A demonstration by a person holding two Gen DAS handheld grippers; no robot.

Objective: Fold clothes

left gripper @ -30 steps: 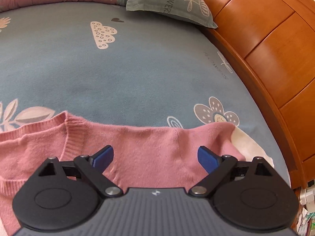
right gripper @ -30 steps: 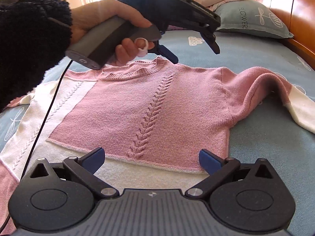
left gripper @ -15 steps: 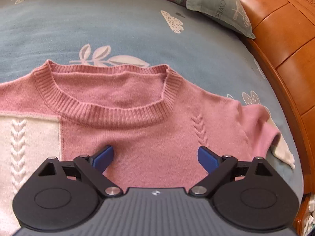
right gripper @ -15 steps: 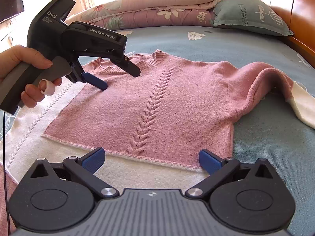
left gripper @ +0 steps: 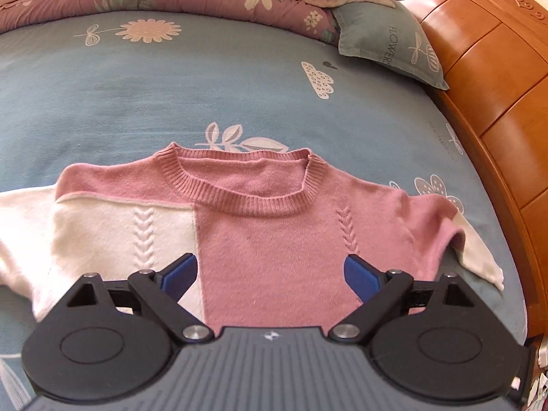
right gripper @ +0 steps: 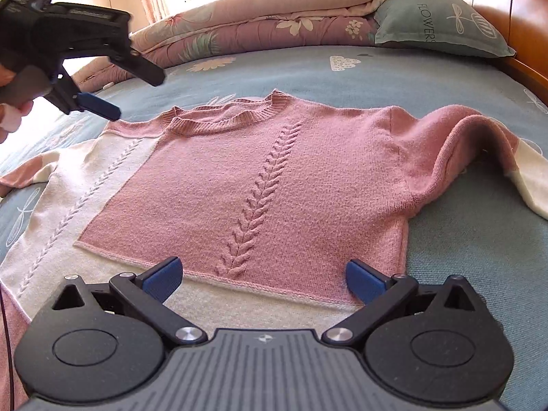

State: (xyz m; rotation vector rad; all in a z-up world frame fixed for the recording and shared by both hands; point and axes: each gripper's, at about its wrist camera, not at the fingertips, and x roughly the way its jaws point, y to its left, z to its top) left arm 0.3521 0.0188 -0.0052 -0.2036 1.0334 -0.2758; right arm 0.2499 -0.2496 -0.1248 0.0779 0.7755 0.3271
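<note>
Pink and white sweater (right gripper: 260, 185) lies flat and face up on the blue bed (right gripper: 445, 78), while the left gripper (left gripper: 270, 274) and the right gripper (right gripper: 263, 277) hang above it, both with jaws wide open and holding nothing

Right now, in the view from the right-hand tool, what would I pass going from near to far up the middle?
right gripper → sweater → blue bedsheet → folded quilts
</note>
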